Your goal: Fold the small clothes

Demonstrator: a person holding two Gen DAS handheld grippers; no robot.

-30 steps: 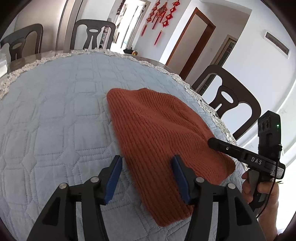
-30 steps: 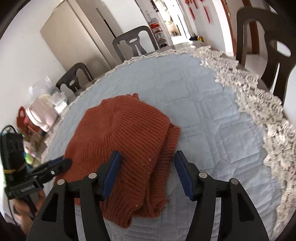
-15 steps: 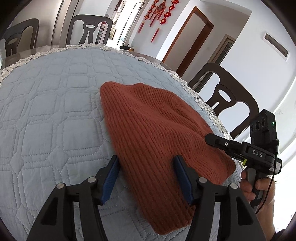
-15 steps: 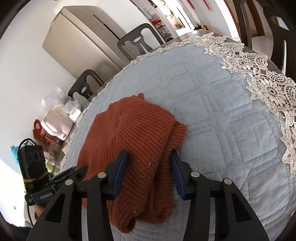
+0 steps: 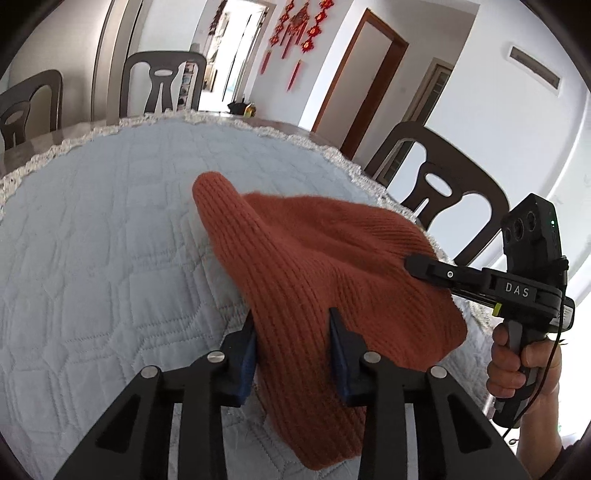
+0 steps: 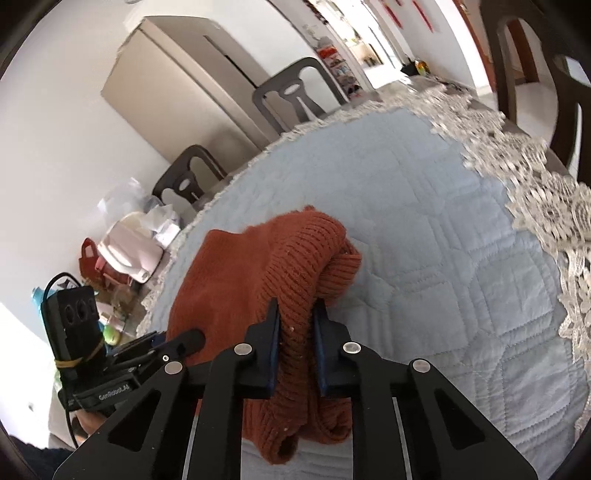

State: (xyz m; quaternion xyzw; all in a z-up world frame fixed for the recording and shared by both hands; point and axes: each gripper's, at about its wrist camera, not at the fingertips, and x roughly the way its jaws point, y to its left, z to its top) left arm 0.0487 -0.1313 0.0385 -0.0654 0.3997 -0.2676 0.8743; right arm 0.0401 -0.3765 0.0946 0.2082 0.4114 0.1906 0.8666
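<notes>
A family dining room in a private home: dark wooden dining chairs ring a desk covered with a pale blue quilted cloth edged in white lace. Red Chinese knot ornaments hang on the white wall beside a brown-framed door, and an open doorway leads into further rooms. A tall beige refrigerator stands against the wall, while bags and household clutter pile up at the far end of the desk.
</notes>
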